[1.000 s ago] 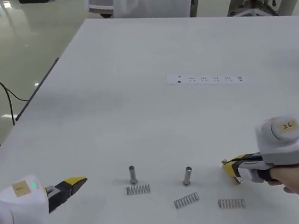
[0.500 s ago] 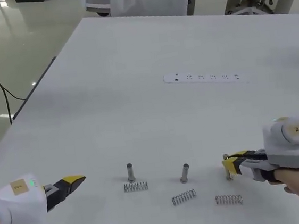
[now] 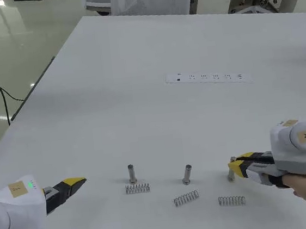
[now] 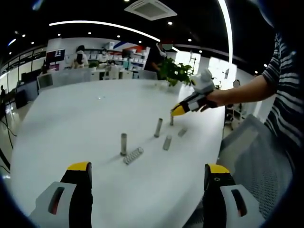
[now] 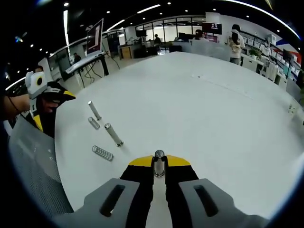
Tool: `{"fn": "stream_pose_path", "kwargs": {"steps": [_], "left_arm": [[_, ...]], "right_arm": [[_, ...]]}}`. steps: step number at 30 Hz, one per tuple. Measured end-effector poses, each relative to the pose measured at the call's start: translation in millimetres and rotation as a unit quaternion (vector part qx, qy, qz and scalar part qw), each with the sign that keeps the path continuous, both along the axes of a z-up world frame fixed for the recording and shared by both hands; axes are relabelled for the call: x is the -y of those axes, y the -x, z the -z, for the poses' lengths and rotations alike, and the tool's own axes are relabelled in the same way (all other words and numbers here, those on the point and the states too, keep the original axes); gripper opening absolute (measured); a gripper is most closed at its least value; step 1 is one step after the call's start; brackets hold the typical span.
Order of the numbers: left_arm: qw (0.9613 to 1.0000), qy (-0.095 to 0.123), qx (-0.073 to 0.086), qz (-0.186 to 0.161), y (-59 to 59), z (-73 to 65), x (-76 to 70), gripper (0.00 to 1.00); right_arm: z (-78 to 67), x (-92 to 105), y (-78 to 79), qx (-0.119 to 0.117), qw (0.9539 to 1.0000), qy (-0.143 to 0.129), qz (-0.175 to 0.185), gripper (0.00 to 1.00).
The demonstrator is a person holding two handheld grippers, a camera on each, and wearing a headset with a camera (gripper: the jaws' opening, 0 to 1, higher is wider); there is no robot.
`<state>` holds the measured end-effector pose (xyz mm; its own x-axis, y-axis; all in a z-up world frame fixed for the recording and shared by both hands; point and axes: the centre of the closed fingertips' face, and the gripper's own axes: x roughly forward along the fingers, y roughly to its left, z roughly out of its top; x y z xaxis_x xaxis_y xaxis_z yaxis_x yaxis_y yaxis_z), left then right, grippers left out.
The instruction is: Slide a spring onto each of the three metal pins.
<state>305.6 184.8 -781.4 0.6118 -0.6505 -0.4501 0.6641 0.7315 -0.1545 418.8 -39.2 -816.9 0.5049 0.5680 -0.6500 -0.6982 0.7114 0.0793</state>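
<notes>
Landmark = middle pin, a short silver metal cylinder w/ a flared foot, standing upright on the white desk.

Pins:
- The left pin, same type, is upright, well apart to the left of the middle pin.
- The right pin, same type, is to the right of the middle pin. It is pinched betw. the yellow-tipped jaws of the right hand-held gripper.
- The right gripper view shows the jaws pressed onto the shaft, w/ the pin's rounded top poking up betw. them.
- Can't tell whether that pin's foot touches the desk.

Springs: three small steel coils, all lying flat on the desk, none on a pin.
- The left spring is left of the middle pin, just on the person's side of the left pin.
- The middle spring is just on the person's side of the middle pin.
- The right spring is right of the middle pin and nearer the person, just beside the right hand-held gripper's tips.

The left hand-held gripper is far left of the middle pin and nearer the person. Its jaws are spread wide w/ nothing betw. them. The left gripper view shows the three pins in a row ahead of it.

A flat white power strip lies well beyond the middle pin.
</notes>
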Motion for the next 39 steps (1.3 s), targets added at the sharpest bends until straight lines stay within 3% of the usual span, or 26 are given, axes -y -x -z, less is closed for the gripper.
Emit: {"fn": "stream_pose_path", "kwargs": {"steps": [18,23,29,39], "left_arm": [[1.0000,0.006,0.002,0.000,0.0,-1.0,3.9,0.95],[1.0000,0.007,0.003,-0.001,0.0,-1.2,3.4,0.95],[1.0000,0.006,0.002,0.000,1.8,-0.1,3.7,0.95],[1.0000,0.005,0.005,0.001,2.1,-2.1,2.8,0.96]], "right_arm": [[1.9,2.2,9.8,0.015,0.9992,0.032,-0.020,0.05],[1.4,1.7,11.1,-0.007,0.9999,0.009,-0.004,0.06],[-0.3,4.5,11.1,0.000,0.9999,0.014,-0.002,0.10],[-5.5,3.2,12.5,-0.002,1.0000,-0.001,0.002,0.12]]}}
